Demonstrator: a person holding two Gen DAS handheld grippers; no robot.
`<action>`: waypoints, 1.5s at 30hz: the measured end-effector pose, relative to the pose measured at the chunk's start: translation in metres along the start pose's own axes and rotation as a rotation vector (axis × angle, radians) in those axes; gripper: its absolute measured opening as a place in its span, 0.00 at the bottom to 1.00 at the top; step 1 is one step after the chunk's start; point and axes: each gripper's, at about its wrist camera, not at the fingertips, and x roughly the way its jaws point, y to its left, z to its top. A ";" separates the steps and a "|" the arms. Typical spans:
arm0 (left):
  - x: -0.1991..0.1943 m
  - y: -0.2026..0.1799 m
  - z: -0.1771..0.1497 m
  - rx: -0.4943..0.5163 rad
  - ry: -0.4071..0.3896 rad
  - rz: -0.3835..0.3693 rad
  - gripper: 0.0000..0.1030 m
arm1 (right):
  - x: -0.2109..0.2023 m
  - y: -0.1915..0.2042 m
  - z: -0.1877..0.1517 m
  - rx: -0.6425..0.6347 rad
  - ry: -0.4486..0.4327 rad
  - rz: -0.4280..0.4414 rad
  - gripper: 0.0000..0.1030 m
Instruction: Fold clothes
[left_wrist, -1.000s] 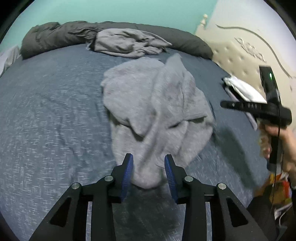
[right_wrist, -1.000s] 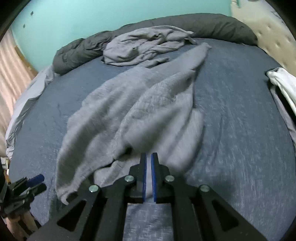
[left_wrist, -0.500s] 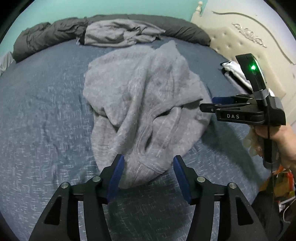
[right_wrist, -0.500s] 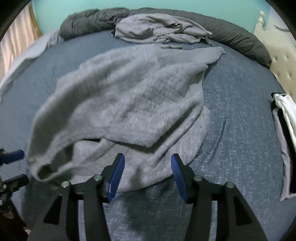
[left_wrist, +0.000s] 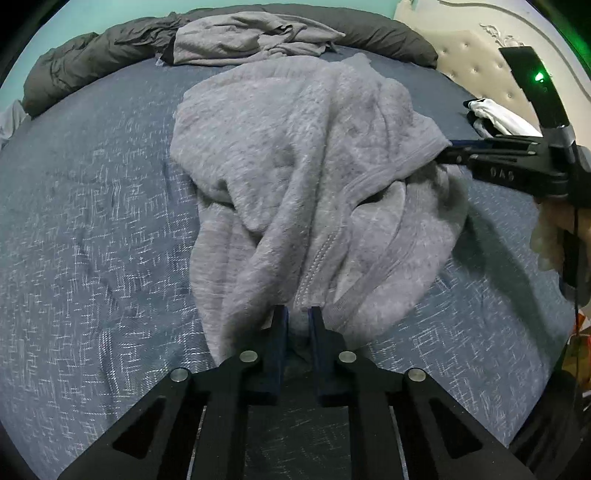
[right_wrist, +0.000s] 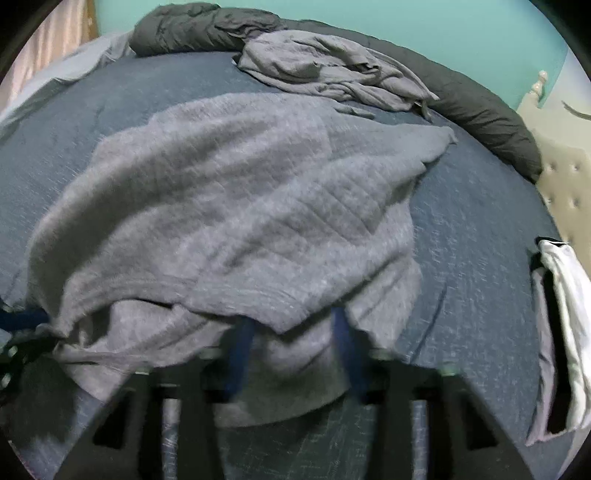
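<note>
Grey sweater (left_wrist: 306, 155) rumpled on bed (left_wrist: 92, 229). Left gripper (left_wrist: 296, 321) jaws just closed, pinching near hem. Right gripper (right_wrist: 291, 347) jaws closing around side edge, blurred; grip uncertain. Next: lift, spread flat

Bedroom: bed (left_wrist: 92, 229), tufted headboard (left_wrist: 476, 70)

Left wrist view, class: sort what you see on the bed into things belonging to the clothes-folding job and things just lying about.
In the job: fuzzy light grey sweater spread mid-bed; blue patterned bed cover, the folding surface.
Lying about: crumpled thin grey garment at the far edge, possibly next; rolled dark grey duvet; white cloth by the cream tufted headboard.
</note>
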 end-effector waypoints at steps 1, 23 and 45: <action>-0.001 0.002 0.000 -0.005 -0.003 -0.001 0.12 | -0.002 -0.002 0.001 0.010 -0.007 0.000 0.21; 0.001 -0.006 -0.005 -0.013 0.005 -0.015 0.38 | 0.005 -0.038 0.013 0.168 -0.046 -0.013 0.16; -0.013 -0.038 0.019 -0.069 -0.083 -0.018 0.56 | -0.063 -0.058 0.006 0.192 -0.148 0.043 0.06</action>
